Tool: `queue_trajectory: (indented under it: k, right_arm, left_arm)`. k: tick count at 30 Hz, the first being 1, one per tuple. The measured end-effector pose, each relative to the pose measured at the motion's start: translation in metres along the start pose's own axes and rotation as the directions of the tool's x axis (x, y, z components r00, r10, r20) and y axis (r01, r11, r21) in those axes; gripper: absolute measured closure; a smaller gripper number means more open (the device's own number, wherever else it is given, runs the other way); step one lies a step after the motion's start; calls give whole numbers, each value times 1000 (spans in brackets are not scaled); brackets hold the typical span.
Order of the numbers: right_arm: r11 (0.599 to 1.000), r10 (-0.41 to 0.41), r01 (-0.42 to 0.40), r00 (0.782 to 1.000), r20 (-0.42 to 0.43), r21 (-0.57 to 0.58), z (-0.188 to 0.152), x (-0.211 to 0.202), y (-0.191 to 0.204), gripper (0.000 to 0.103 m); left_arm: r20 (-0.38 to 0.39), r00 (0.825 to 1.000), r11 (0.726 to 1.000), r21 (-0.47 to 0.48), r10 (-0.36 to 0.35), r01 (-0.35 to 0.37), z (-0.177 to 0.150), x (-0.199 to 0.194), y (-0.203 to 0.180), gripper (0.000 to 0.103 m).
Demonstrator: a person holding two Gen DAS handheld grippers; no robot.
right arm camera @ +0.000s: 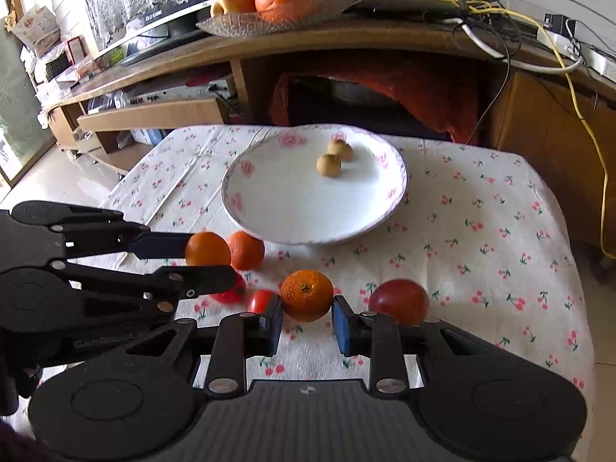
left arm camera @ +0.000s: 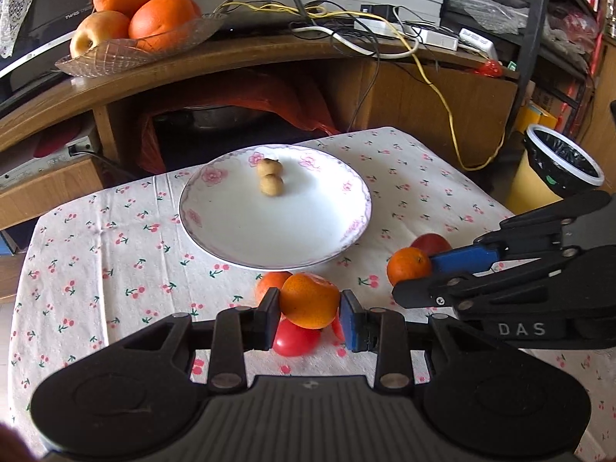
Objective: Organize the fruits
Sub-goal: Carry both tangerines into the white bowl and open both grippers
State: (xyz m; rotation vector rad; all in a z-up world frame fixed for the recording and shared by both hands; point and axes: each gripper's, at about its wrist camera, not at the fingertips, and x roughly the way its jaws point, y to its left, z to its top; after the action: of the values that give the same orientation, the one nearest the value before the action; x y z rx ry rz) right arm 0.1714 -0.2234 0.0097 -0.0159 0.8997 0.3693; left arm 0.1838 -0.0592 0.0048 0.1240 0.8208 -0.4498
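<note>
We're early on: plate (left arm camera: 231, 238) mid-frame holds only two small tan fruits (left arm camera: 271, 177), left tool (left arm camera: 310, 308) and right tool (right arm camera: 307, 308) each pinch a mandarin low-center, tomatoes (right arm camera: 246, 294) left on the surface (left arm camera: 96, 254).

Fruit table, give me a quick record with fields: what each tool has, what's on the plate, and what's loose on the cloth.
left tool: shut on a mandarin
right tool: shut on a second mandarin
plate: two small tan fruits, otherwise bare
loose on tablecloth: third mandarin, two tomatoes, one red fruit
shelf behind: glass bowl of oranges and an apple
</note>
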Motion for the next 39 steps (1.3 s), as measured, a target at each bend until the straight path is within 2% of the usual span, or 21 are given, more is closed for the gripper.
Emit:
queue_trajectory:
  k: [9,19,30,39]
  right_arm:
    - [999,-19,18,999,44,28,17,6,-4,80]
    - [997,-30,26,997,68,68,36,25,-8,79]
    - [994,-14,8,998,54,108,41,46,-15,76]
    - [993,-28,19,997,78,119,42,43,-18,73]
  left_arm:
    - [3,999,999,-11,40,-40,13,12,3,62]
    - [3,997,994,-77,79,-79,28,28,21,62]
    - [3,996,991,-105,87,-86,30,44,30,63]
    - [5,996,990,-115,87,-86,31,44,32,61]
